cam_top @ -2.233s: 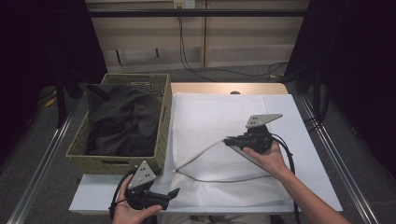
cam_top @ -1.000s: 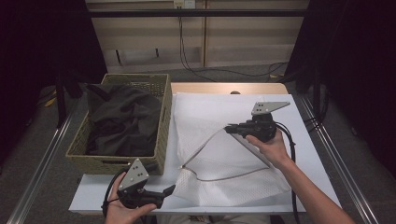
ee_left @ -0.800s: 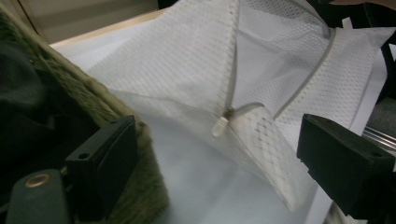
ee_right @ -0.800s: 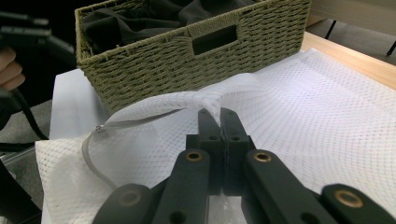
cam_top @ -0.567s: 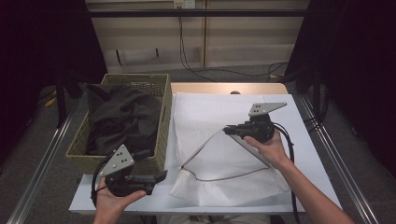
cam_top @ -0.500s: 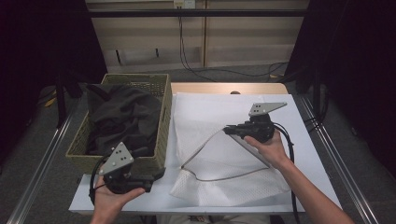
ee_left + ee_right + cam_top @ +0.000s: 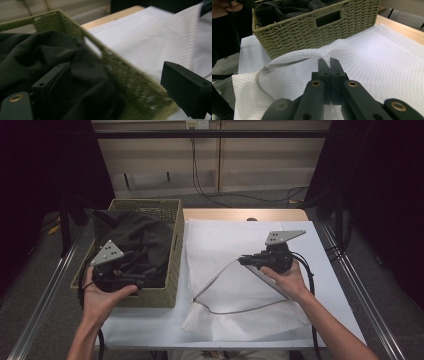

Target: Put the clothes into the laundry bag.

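Right gripper (image 7: 245, 261) is clamped shut on the top layer of the white mesh laundry bag (image 7: 235, 290), lifting its zip edge so the mouth gapes toward the basket. Left gripper (image 7: 139, 278) w/ jaws wide apart, nothing between them, hangs over the near-right corner of the woven basket (image 7: 175, 265), above the dark garment (image 7: 135, 240) that fills it. Basket sits at the surface's left edge, bag spread across the middle, toward the near edge. Progress, judging by layout: bag's open and held, garment not yet grabbed; pick-up and stuffing into the bag are left. Right gripper view shows the pinch on the mesh (image 7: 324, 53) close up; high view alone gives both hands' layout.
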Available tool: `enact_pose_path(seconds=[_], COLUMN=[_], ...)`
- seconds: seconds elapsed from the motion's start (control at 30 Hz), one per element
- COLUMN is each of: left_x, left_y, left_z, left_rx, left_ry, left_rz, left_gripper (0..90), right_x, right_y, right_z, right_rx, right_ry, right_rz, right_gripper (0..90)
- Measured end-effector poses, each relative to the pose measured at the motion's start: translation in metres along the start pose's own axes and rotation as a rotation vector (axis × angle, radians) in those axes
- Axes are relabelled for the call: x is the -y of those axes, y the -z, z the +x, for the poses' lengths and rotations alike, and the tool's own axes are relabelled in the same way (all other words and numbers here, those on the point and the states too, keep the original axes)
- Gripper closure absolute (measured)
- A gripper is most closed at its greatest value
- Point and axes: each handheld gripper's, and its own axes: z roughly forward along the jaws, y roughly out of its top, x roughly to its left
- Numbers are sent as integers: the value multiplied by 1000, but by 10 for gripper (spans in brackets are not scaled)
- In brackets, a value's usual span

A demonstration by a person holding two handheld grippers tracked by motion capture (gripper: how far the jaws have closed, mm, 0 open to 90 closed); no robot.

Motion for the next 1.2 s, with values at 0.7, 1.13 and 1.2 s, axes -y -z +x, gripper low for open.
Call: enact_pose_path(seconds=[0.7, 1.13, 1.2], left_x=[-1, -2, -6], left_y=[-53, -53, -53], left_z=[97, 84, 73], left_rx=[-148, -26, 51], left_ry=[138, 124, 87], left_rz=[222, 281, 266], left_gripper=[88, 860, 867], right_x=[4, 3, 3], right_y=[-5, -5, -5], right_z=[-3, -1, -1], right_rx=[-28, -26, -22], right_ry=[-19, -9, -7], right_rz=[10, 12, 14], right_gripper=[897, 897, 897])
